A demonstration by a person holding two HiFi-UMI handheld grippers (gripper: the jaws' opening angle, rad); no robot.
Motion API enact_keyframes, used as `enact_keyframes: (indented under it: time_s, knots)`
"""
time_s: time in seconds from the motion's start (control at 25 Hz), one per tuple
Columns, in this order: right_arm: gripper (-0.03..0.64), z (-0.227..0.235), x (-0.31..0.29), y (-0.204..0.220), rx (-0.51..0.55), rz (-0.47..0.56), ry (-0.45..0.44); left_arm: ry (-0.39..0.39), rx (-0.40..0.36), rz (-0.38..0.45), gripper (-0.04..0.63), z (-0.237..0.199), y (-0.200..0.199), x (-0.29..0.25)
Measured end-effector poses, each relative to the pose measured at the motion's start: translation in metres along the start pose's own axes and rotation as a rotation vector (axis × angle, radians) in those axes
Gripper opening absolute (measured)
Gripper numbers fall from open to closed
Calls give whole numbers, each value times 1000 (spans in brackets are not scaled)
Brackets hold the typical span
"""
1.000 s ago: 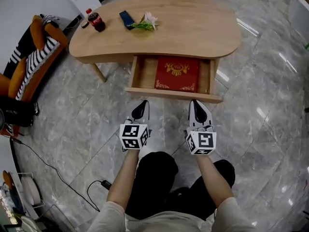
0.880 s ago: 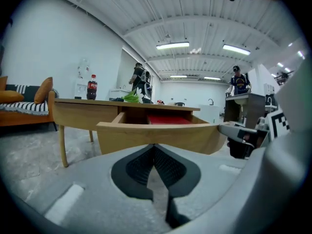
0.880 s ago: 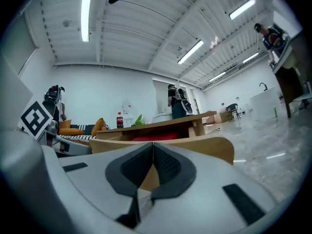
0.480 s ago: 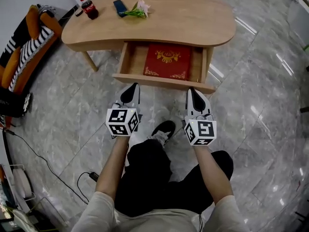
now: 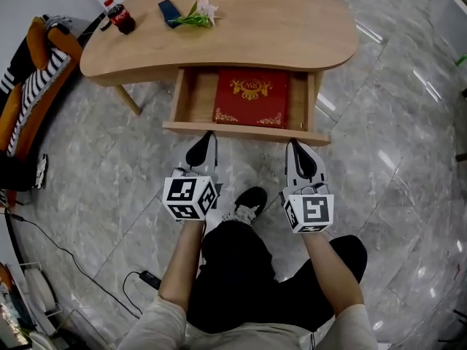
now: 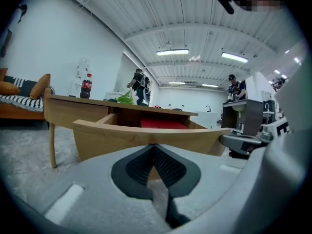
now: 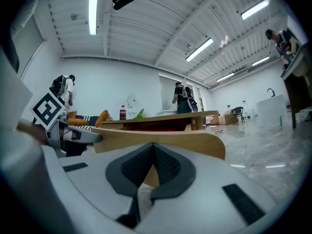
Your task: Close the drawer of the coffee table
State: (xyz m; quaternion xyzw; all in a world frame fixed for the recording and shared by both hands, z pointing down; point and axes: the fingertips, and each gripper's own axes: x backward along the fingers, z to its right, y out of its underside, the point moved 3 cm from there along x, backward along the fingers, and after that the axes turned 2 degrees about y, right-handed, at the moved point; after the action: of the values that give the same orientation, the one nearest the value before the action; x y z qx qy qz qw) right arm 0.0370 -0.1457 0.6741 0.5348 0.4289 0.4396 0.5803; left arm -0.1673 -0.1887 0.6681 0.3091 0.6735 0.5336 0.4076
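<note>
A kidney-shaped wooden coffee table (image 5: 292,31) has its drawer (image 5: 244,132) pulled out toward me. A red book (image 5: 250,97) lies flat inside it. My left gripper (image 5: 210,136) is shut, its tip at the drawer front's left part. My right gripper (image 5: 293,145) is shut too, its tip at the front panel's right part. In the left gripper view the drawer front (image 6: 146,136) fills the space just past the closed jaws of the left gripper (image 6: 154,146). In the right gripper view the right gripper (image 7: 153,146) meets the same panel (image 7: 165,139).
On the tabletop stand a cola bottle (image 5: 120,18), a dark phone (image 5: 171,9) and a flower sprig (image 5: 200,11). An orange and striped sofa (image 5: 33,71) is at the left. A cable (image 5: 73,254) crosses the marble floor. My shoe (image 5: 248,201) is below the drawer.
I have stepped closer to the table. Both grippers have moved forward from a gap short of the drawer up to its front panel. The drawer stays pulled out.
</note>
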Motion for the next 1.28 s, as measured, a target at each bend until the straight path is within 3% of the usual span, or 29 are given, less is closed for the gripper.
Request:
enact_keyframes:
  time_s: [0.24,0.96,1.28]
  knots:
    - [15,1,0,-1,5,6,2,10,-6,-10,9,1,-2,1]
    - [17,10,-26,-23,76,60,-75,18,10,74,9,-14,-26,-28]
    - [17,26,-19,-17,96,36,-65,15,10,73,9,-18,-32,-48]
